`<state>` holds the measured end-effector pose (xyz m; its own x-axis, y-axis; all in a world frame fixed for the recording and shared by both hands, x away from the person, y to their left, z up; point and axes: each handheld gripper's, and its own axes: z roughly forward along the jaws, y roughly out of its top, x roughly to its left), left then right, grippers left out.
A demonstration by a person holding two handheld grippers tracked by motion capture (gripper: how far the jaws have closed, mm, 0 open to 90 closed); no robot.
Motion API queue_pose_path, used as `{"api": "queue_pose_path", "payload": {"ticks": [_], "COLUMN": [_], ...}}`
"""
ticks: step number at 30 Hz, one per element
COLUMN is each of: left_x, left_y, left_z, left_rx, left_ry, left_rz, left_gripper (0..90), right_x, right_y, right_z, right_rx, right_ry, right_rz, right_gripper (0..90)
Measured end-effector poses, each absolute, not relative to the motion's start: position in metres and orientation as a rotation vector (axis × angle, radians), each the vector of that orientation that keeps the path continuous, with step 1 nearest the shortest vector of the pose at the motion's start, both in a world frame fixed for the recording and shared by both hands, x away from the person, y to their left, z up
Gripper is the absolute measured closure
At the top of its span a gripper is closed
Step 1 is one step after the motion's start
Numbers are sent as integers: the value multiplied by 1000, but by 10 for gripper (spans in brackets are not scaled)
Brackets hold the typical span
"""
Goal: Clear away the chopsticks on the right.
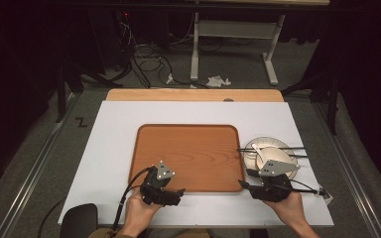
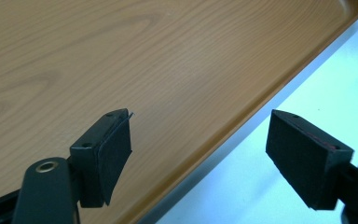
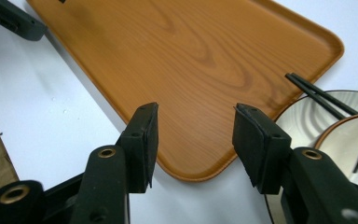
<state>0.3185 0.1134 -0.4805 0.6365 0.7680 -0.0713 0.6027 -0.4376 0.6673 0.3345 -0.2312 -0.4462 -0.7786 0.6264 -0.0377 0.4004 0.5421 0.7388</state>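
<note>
Both claws, left (image 2: 198, 154) and right (image 3: 196, 144), gape empty at the wooden tray's (image 1: 188, 148) near edge.

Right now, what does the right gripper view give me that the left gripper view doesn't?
Right gripper view alone: the black chopsticks lying across the white bowl, a near corner of the wooden tray, and the right gripper open above that corner. Left gripper view alone: the left gripper open, its jaws straddling the tray's edge. Both show the tray's wood-grain surface and the white table cover beside it.
</note>
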Motion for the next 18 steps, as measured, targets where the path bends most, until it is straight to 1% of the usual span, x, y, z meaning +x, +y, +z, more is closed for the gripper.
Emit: {"api": "queue_pose_path", "payload": {"ticks": [7,13,18], "left_x": [319,319,319], "left_y": [114,115,116], "left_z": [-481,-480,-480], "left_rx": [2185,2181,2178], "left_ry": [1067,1068,1071], "left_rz": [320,319,321], "left_gripper": [224,224,224], "right_x": [335,336,338], "right_y": [-240,-246,-253], "right_z": [-437,-432,-425], "right_rx": [876,857,863], "right_ry": [2444,2438,2427], "right_rz": [1095,1087,1079], "right_gripper": [517,595,611]}}
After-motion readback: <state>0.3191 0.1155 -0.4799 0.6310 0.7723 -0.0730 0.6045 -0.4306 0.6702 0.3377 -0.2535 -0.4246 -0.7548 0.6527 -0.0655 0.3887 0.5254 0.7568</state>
